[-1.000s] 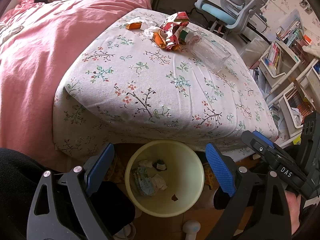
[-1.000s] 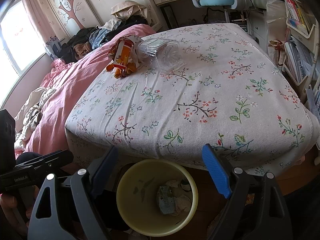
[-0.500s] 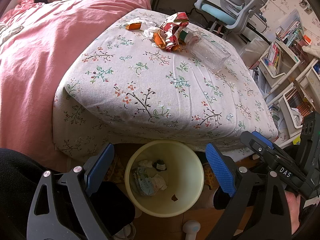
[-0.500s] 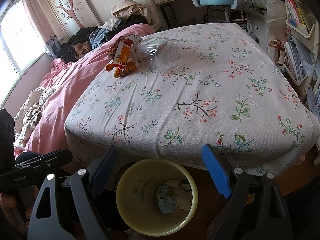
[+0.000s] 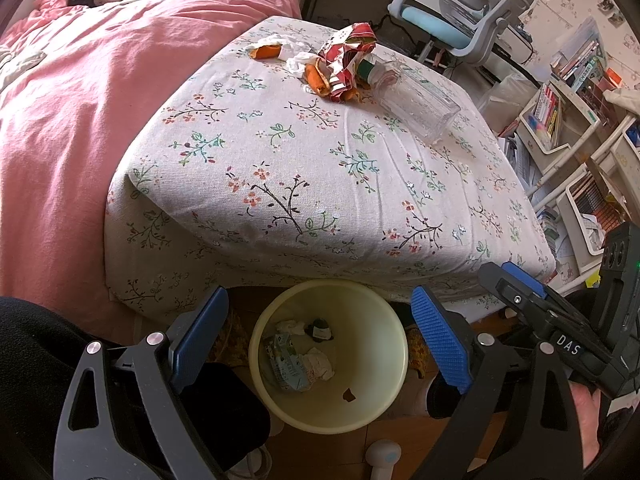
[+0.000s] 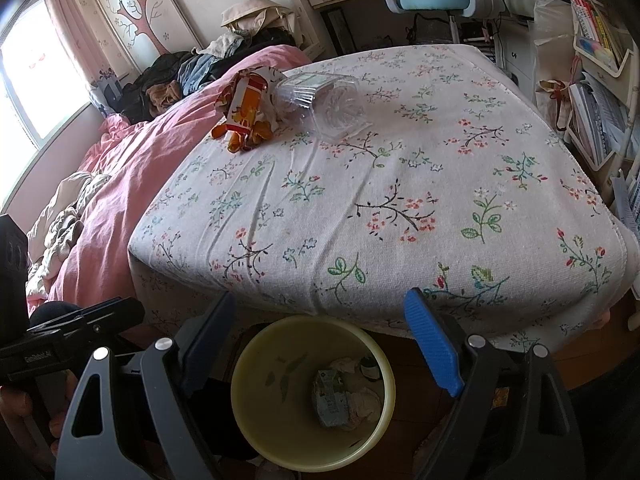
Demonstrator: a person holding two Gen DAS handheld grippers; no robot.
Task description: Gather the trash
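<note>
Both claws, left [image 5: 320, 340] and right [image 6: 316, 344], gaping wide, empty, above round pale-yellow plastic bin [image 5: 384, 396] at 6 o'clock. Crumpled red-orange wrappers [image 5: 344, 60] and clear plastic bottle [image 5: 416, 96] on floral-sheeted bed [image 5: 320, 184], 12 o'clock.

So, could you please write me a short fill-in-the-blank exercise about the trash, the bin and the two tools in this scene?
1. The clear plastic bottle lies on the ____ bedspread.
2. The pale yellow bin stands on the floor at the ____ of the bed.
3. The crumpled red wrapper lies right ____ the bottle.
4. Both the left tool and the right tool are ____ and hold nothing.

Missing words: floral; foot; beside; open
</note>
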